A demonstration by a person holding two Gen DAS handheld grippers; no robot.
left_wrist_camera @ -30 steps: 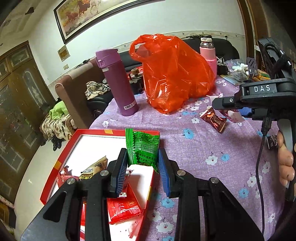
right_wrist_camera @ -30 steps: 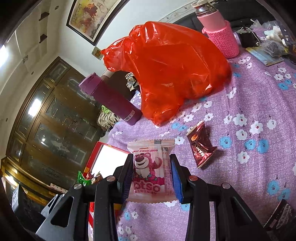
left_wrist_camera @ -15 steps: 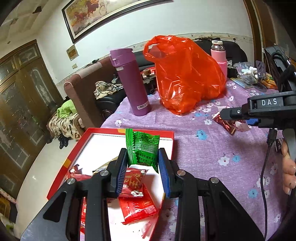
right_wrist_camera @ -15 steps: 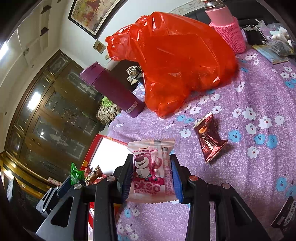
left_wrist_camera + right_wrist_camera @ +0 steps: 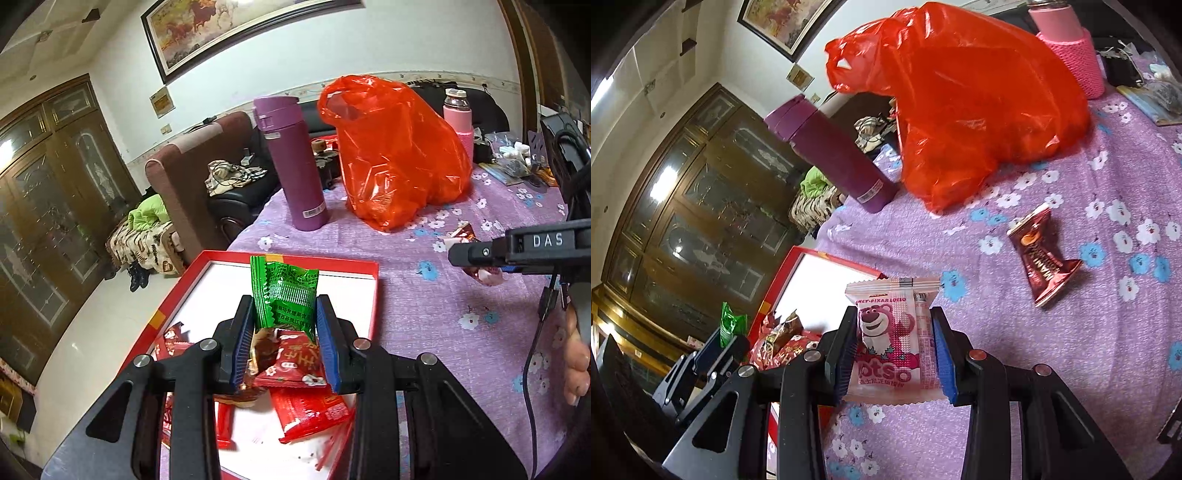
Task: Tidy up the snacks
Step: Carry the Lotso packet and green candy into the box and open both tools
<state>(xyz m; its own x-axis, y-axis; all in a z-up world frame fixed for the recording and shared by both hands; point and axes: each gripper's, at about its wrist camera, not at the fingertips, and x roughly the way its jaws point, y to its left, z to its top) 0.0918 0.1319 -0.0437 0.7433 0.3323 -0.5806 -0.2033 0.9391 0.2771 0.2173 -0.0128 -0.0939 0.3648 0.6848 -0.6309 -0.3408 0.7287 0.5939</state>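
Observation:
My left gripper (image 5: 285,338) is shut on a green snack packet (image 5: 284,295) and holds it above the red tray (image 5: 373,295), over a pile of red and brown snack packets (image 5: 295,373). My right gripper (image 5: 894,349) is shut on a pink bear-print snack packet (image 5: 894,336), above the purple cloth just right of the tray (image 5: 783,273). It shows from the side in the left wrist view (image 5: 517,251). A shiny dark-red snack packet (image 5: 1043,258) lies on the cloth to the right.
An orange plastic bag (image 5: 395,147), a purple flask (image 5: 291,162) and a pink bottle (image 5: 460,118) stand at the back of the flowered purple tablecloth (image 5: 443,314). Small clutter (image 5: 517,166) lies at the far right. A sofa (image 5: 192,173) stands beyond the table's left edge.
My left gripper has pulled back and risen over the tray with the green packet, so more of the tray's snack pile shows. My right gripper has shifted left toward the tray with the pink packet.

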